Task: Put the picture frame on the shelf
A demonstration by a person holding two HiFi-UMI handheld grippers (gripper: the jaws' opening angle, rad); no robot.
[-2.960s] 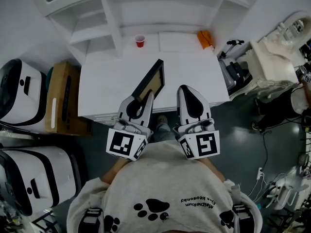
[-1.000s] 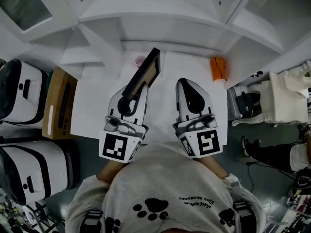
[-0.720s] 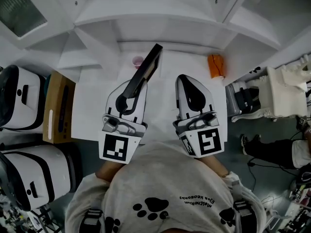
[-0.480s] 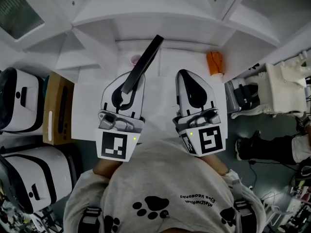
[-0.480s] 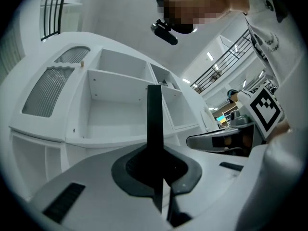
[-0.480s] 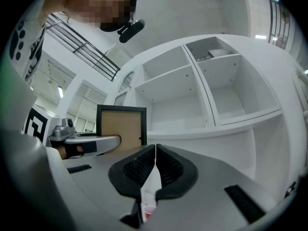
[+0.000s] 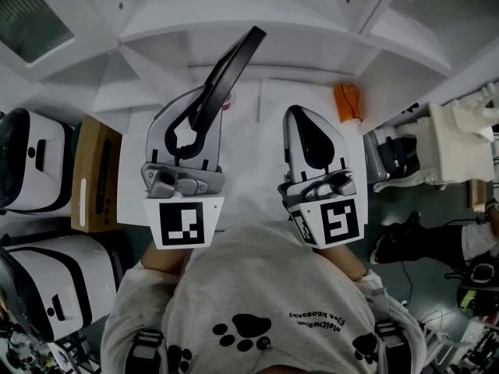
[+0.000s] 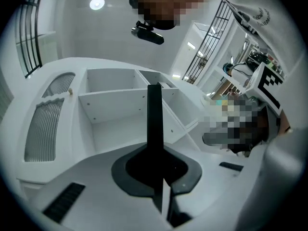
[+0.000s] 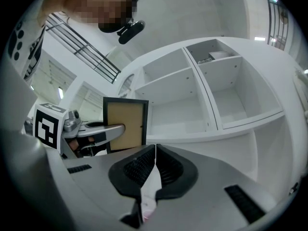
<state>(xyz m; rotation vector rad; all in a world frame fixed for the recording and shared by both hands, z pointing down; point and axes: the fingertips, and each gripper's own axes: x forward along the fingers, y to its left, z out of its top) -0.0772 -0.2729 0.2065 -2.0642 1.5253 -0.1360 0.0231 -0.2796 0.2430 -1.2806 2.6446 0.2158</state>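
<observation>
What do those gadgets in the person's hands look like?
Both the left gripper and the right gripper are white shells whose fingers have dark ribbed linings. Each carries a cube with black-and-white square markers. The person wears a grey top with black paw prints.

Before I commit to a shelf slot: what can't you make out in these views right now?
Picture frame: left gripper view shows only its thin edge, so its faces are hidden.
Frame's bottom edge: right gripper view, behind the right gripper.
Shelf compartments: head view looks down on the boards, interiors hidden.
Object in the upper compartment: right gripper view, too small to identify.
</observation>
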